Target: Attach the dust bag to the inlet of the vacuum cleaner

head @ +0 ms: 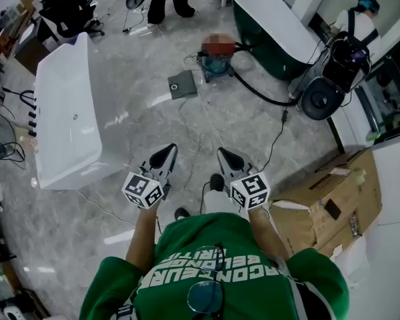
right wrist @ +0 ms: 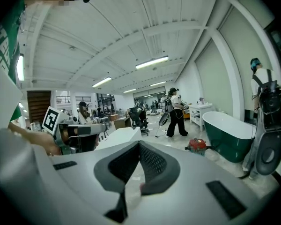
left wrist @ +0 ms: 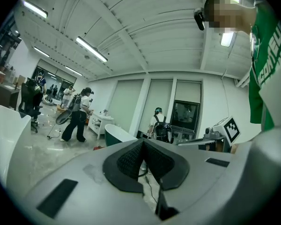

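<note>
My head view looks from high up, steeply down at the floor [head: 253, 125]. My two gripper views sit close behind their own jaws and look out across the room. All three see the green bathtub [head: 267, 32] with the red vacuum cleaner [head: 217, 62] near it.

Ceiling strip lights [left wrist: 91, 49] are shining bright and even, glaring off the glossy floor [head: 227, 122], while both gripper views are bending strongly and darkening at their edges.

Vacuum cleaner [right wrist: 197, 146] red, far bathtub [right wrist: 227, 146] green, near bathtub [head: 67, 112] white.
</note>
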